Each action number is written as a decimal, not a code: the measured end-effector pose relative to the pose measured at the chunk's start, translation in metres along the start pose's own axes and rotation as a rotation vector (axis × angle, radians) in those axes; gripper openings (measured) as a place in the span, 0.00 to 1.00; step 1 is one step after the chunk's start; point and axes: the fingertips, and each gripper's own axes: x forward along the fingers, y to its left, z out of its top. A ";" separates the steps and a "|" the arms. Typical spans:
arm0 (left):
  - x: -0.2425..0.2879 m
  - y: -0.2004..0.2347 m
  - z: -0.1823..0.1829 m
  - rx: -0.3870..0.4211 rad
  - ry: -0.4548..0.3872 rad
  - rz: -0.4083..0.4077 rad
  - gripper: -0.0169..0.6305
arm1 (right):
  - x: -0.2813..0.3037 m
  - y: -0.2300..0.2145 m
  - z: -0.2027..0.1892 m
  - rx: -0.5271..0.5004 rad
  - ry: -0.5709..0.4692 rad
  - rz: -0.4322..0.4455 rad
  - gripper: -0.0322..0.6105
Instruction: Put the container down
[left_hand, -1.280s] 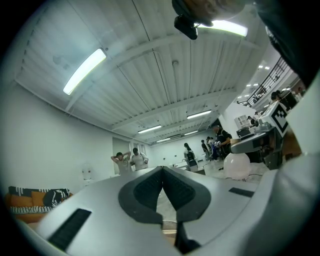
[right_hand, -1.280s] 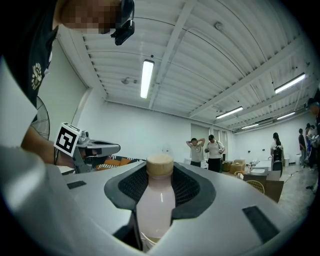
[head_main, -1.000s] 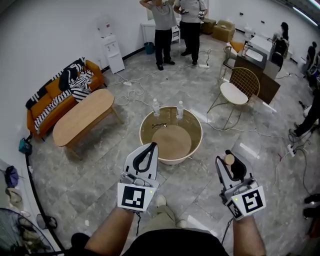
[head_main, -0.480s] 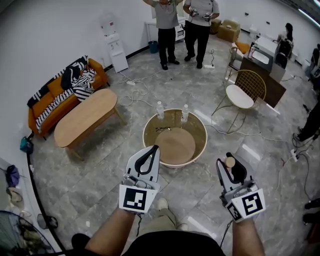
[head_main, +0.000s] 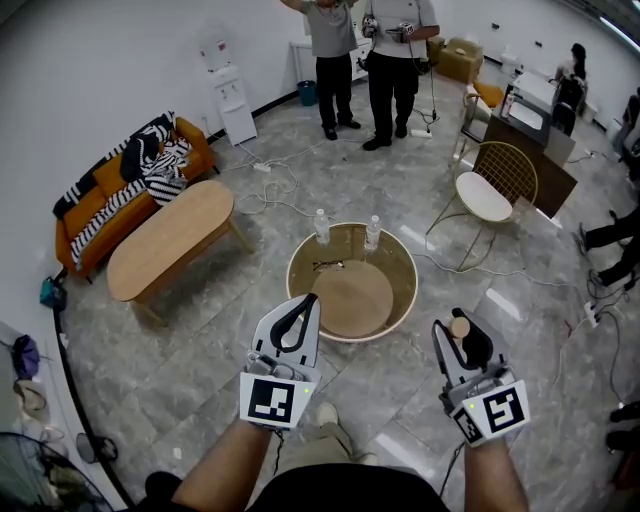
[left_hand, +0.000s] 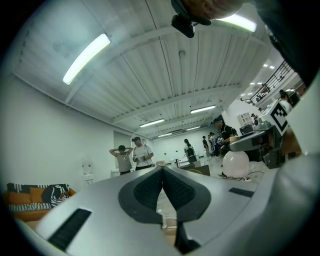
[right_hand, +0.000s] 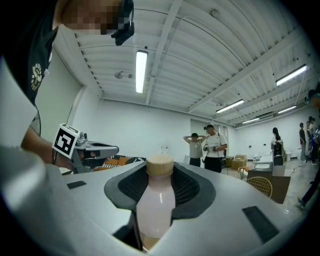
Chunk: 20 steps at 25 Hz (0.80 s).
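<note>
Carrying the container up to the round table

The right gripper (head_main: 462, 336) is pinching the pink container (right_hand: 156, 199) upright, short of the round table's (head_main: 392, 275) near edge. The left gripper (head_main: 307, 299) is pressed together on nothing. The table is sitting slightly closer than a second ago.

Right gripper (right_hand: 160, 186) clamped on container (right_hand: 156, 210), cork-topped
</note>
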 end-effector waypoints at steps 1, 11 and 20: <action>0.004 0.004 -0.001 0.001 0.002 0.001 0.05 | 0.005 -0.002 0.001 0.000 0.002 0.001 0.28; 0.043 0.049 -0.008 0.001 -0.008 -0.013 0.05 | 0.065 -0.007 0.009 -0.005 0.000 -0.006 0.28; 0.070 0.096 -0.023 -0.004 -0.011 -0.046 0.05 | 0.120 -0.002 0.014 -0.013 0.003 -0.035 0.28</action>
